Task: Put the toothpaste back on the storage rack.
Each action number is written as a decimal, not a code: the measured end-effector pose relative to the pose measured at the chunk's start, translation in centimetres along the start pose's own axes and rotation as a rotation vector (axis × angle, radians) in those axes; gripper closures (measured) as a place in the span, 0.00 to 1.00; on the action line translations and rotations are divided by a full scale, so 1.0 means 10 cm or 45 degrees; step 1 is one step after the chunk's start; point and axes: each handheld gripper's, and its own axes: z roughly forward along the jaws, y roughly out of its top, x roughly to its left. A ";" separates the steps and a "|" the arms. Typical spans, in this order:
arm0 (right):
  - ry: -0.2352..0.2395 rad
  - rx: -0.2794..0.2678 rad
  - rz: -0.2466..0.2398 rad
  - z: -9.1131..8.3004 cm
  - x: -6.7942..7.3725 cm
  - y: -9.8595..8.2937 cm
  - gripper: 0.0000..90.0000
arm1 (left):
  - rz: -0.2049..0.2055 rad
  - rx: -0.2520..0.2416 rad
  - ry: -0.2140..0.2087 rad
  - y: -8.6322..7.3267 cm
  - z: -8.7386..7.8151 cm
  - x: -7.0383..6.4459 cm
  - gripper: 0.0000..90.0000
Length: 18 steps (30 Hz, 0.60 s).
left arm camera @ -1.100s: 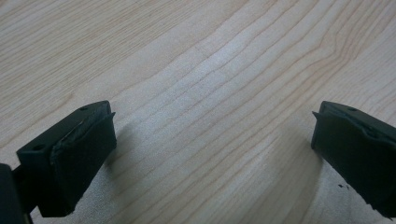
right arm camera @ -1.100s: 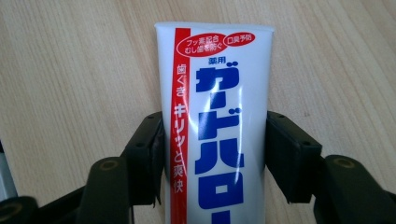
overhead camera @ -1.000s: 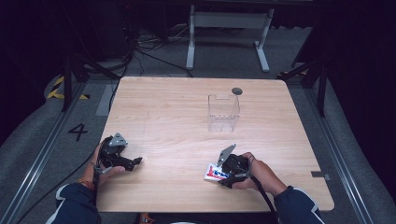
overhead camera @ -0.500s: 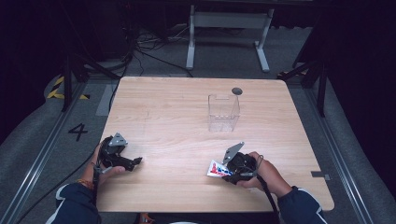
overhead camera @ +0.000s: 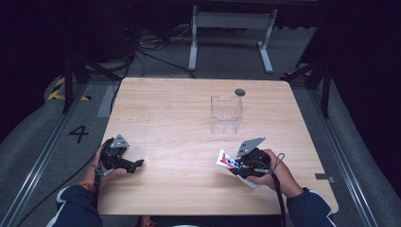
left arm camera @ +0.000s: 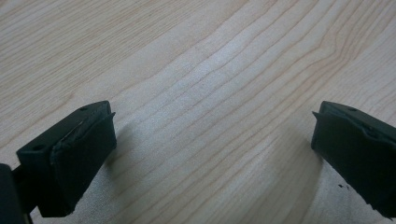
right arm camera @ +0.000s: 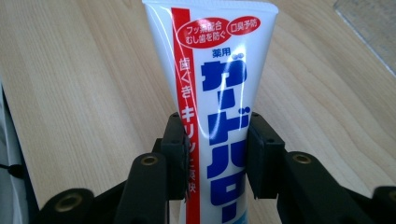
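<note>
Between the two black pads of the right gripper (right arm camera: 214, 156), a white toothpaste tube (right arm camera: 212, 88) is sitting clamped across its width, its flat crimped end pointing away from the camera. Large blue Japanese letters are running down its face, a red stripe with white characters is lining one edge, and two red ovals with white writing are sitting near the crimp; 薬用 is reading in small blue print beneath them. From the high view, this white, red and blue toothpaste tube (overhead camera: 229, 162) is lying low over the light wooden table (overhead camera: 179, 109), near the table's front edge, in front of the clear square plastic container (overhead camera: 226, 114), and well apart from it. That container is standing upright toward the far side of the table and is looking empty. A small dark round disc (overhead camera: 239, 92) is lying just behind it. Far to the container's front left, the left gripper (left arm camera: 212, 154) is resting over bare wood with its pads spread wide, gripping nothing.
</note>
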 end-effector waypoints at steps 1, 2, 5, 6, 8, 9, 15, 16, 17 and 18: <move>0.005 -0.006 -0.003 -0.02 -0.01 -0.01 0.73 | 0.001 0.000 0.000 0.00 0.00 0.00 0.00; 0.003 -0.019 0.002 -0.03 -0.01 -0.01 0.73 | 0.001 0.000 0.000 0.00 0.00 0.00 0.00; -0.016 -0.036 0.006 -0.06 -0.02 -0.01 0.73 | 0.001 0.001 0.000 0.00 0.00 0.00 0.00; -0.025 -0.050 0.004 -0.08 -0.03 -0.01 0.73 | 0.000 0.000 0.000 0.00 0.00 0.00 0.00; -0.039 -0.095 0.016 -0.15 -0.05 -0.02 0.73 | 0.001 0.000 0.000 0.00 0.00 0.00 0.00; -0.043 -0.122 0.023 -0.17 -0.06 -0.02 0.74 | 0.000 0.000 0.000 0.00 0.00 0.00 0.00; -0.067 -0.203 0.039 -0.26 -0.10 -0.04 0.74 | 0.000 0.000 0.000 0.00 0.00 0.00 0.00; -0.067 -0.213 0.038 -0.28 -0.11 -0.04 0.74 | 0.001 0.000 0.000 0.00 0.00 0.00 0.00; -0.078 -0.227 0.038 -0.29 -0.11 -0.04 0.74 | 0.001 0.000 0.000 0.00 0.00 0.00 0.00; -0.080 -0.239 0.039 -0.30 -0.11 -0.04 0.74 | 0.001 0.000 0.000 0.00 0.00 0.00 0.00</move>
